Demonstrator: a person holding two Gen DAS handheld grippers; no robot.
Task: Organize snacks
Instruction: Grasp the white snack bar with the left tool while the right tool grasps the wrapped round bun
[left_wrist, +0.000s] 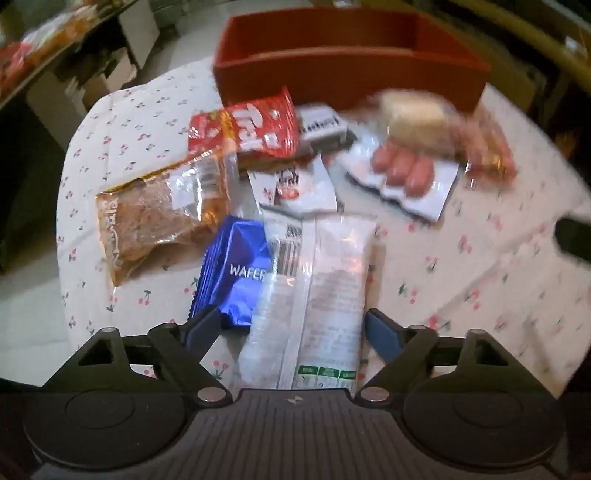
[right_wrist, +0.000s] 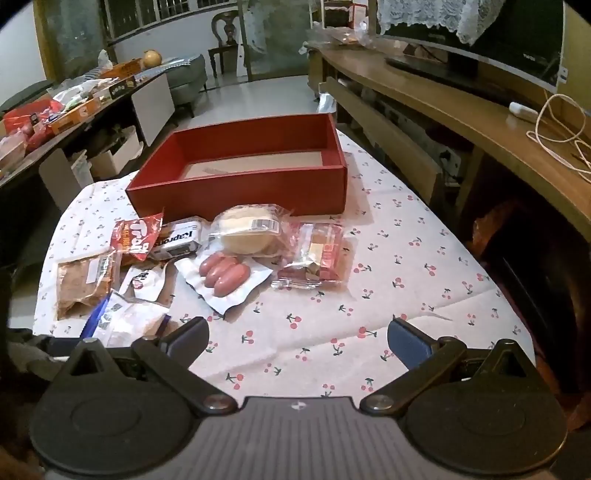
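An open red box (right_wrist: 236, 192) stands at the far side of the cherry-print tablecloth (right_wrist: 369, 295). In front of it lie snack packets: a red bag (right_wrist: 136, 236), a brown packet (right_wrist: 85, 280), sausages (right_wrist: 223, 275), a wrapped bun (right_wrist: 247, 232) and a red-and-clear packet (right_wrist: 317, 254). My left gripper (left_wrist: 293, 326) points steeply down, jaws apart, with a long white translucent packet (left_wrist: 332, 280) lying between its fingers; a gap shows on the left side. A blue wafer packet (left_wrist: 240, 269) sits by its left finger. My right gripper (right_wrist: 299, 336) is wide open over bare cloth.
A wooden TV bench (right_wrist: 461, 110) with a screen and cables runs along the right of the table. A cluttered side table (right_wrist: 74, 107) stands to the left. The cloth drops off at the table's left edge (left_wrist: 70, 221). A black-and-white packet (right_wrist: 181, 238) lies beside the red bag.
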